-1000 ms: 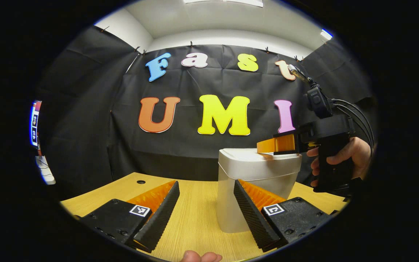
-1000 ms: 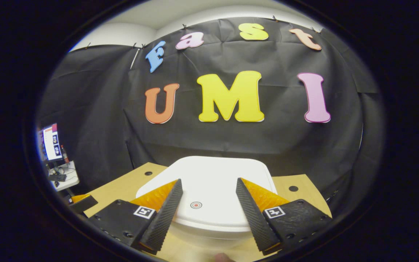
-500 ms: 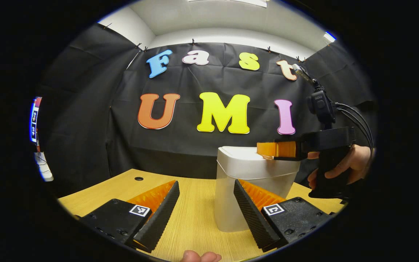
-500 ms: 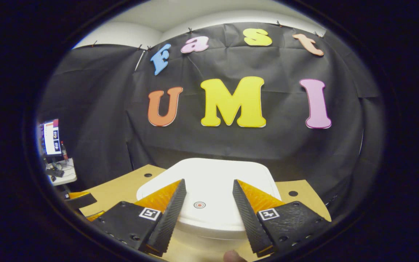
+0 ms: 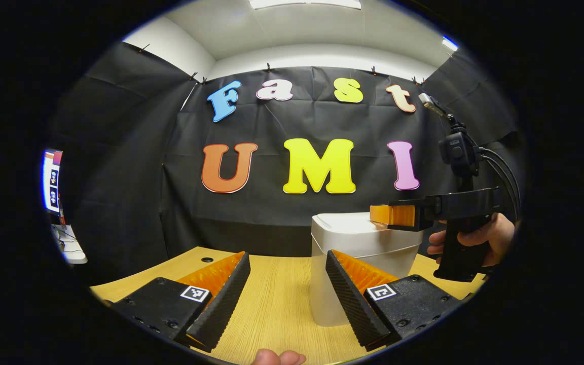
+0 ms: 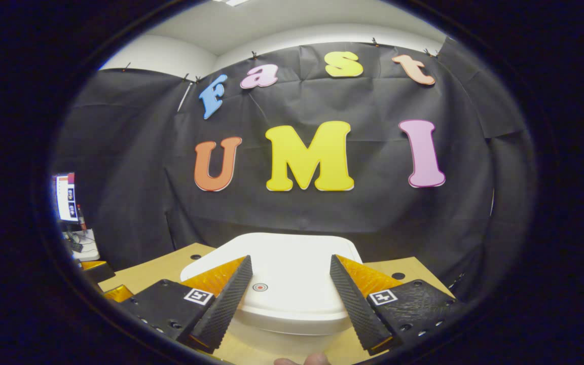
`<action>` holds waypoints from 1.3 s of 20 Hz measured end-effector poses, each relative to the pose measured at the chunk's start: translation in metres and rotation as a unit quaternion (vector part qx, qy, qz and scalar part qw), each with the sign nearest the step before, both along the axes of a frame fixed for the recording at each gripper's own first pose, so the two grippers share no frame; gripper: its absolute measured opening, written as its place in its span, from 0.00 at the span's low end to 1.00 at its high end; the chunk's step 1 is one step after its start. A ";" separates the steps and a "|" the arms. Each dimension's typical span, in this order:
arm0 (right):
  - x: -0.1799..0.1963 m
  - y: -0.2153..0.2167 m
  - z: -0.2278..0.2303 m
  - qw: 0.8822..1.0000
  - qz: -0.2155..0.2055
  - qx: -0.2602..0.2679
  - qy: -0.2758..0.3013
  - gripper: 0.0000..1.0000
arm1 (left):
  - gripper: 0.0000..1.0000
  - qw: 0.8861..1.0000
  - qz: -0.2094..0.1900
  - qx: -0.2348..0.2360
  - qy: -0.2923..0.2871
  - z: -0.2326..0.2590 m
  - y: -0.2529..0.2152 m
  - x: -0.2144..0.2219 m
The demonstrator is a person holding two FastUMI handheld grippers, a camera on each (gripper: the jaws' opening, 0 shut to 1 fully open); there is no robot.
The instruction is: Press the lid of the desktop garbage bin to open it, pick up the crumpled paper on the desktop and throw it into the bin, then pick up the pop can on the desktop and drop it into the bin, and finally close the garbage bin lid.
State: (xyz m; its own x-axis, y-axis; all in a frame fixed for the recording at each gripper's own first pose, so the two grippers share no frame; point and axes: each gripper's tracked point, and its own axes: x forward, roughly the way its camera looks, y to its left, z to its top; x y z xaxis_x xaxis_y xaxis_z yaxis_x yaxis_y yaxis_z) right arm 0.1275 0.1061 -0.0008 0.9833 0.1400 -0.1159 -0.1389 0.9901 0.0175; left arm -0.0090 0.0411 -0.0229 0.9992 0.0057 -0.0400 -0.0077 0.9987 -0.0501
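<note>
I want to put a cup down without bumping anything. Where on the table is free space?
Bare wood lies on the table left of the bin, back to the small hole. It is crowded at the bin's lid, where the right gripper hovers.

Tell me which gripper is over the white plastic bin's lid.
The right gripper, held above the closed lid; the left gripper sits low beside the bin.

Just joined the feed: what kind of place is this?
Likely a data-recording booth in an office room: black cloth wall, wooden desk with a white bin, a monitor off to the side.
</note>
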 end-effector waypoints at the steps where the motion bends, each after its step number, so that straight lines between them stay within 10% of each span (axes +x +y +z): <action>1: -0.003 -0.001 0.002 1.000 0.006 -0.005 -0.008 0.98 | 0.96 1.000 -0.001 0.001 0.000 0.000 -0.002 0.000; 13: -0.110 -0.073 0.003 0.989 -0.078 -0.027 -0.126 0.95 | 0.97 1.000 -0.003 0.014 -0.017 0.001 -0.014 -0.011; 26: -0.178 -0.069 -0.060 0.989 -0.106 -0.013 -0.100 0.95 | 0.96 0.999 -0.014 0.017 -0.035 -0.003 -0.016 -0.048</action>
